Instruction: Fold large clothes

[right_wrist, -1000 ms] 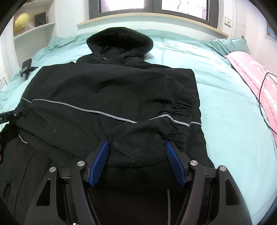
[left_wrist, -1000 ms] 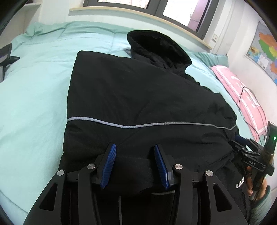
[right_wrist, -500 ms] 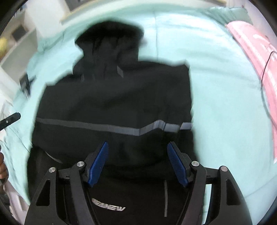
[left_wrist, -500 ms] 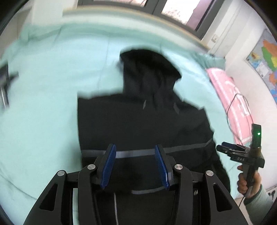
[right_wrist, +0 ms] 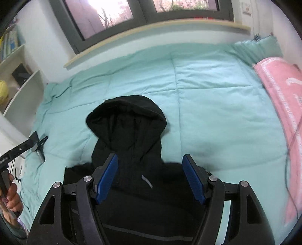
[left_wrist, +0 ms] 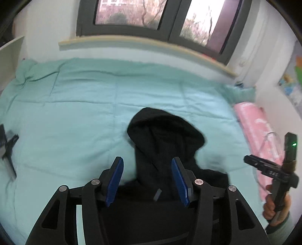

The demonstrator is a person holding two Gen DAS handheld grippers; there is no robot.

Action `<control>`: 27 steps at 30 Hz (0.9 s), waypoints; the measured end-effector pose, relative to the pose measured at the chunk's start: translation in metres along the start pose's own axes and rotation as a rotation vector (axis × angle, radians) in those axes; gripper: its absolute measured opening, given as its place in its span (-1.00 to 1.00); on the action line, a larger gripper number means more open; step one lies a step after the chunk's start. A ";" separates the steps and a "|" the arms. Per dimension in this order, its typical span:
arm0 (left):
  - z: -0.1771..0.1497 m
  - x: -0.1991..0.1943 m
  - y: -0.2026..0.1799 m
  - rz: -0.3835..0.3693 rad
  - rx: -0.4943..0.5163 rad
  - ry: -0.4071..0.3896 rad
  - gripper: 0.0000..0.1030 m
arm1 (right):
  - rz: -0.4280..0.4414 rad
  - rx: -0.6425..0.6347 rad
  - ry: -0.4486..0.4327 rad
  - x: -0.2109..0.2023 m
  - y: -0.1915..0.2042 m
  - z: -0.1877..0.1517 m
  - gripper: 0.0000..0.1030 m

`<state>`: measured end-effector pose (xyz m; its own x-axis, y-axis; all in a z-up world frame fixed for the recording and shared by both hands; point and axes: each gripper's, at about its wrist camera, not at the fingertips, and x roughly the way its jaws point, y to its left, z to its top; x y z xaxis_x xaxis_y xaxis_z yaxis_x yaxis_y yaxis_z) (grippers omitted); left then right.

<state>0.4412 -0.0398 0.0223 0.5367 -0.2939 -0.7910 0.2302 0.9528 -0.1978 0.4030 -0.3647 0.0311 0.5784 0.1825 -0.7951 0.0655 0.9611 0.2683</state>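
Shelf: a white shelf unit point(right_wrist: 22, 88) stands at the far left, by the bed's edge.
Dark gadget: a small black object point(left_wrist: 7, 150) lies on the quilt at my left; I cannot tell what it is.
Bed: a mint-green quilt point(left_wrist: 94, 105) covers it, running up to the wall under the window point(left_wrist: 132, 13).
My left gripper point(left_wrist: 147, 181): jaws apart and opening; nothing is pinched. The blue pads point(left_wrist: 115, 181) hang above the cloth without touching it.
Jacket: the black hooded jacket point(right_wrist: 132, 141) lies flat on the quilt, hood pointing toward the window, body folded beneath both my grippers.
My right gripper point(right_wrist: 151, 181): jaws wide apart, holding nothing; the jacket's collar shows in the gap below.
Pink pillow: a pink pillow point(right_wrist: 283, 98) lies along the bed's right edge, apart from the jacket.
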 end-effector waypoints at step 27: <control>-0.034 0.271 0.120 -0.080 -0.370 0.304 -0.19 | 0.001 0.028 0.228 0.243 -0.061 -0.002 -0.86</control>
<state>0.5871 -0.0022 -0.2359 0.2550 -0.3844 -0.8873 -0.0729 0.9073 -0.4140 0.5380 -0.3789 -0.1797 0.3798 0.2291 -0.8963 0.0891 0.9553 0.2820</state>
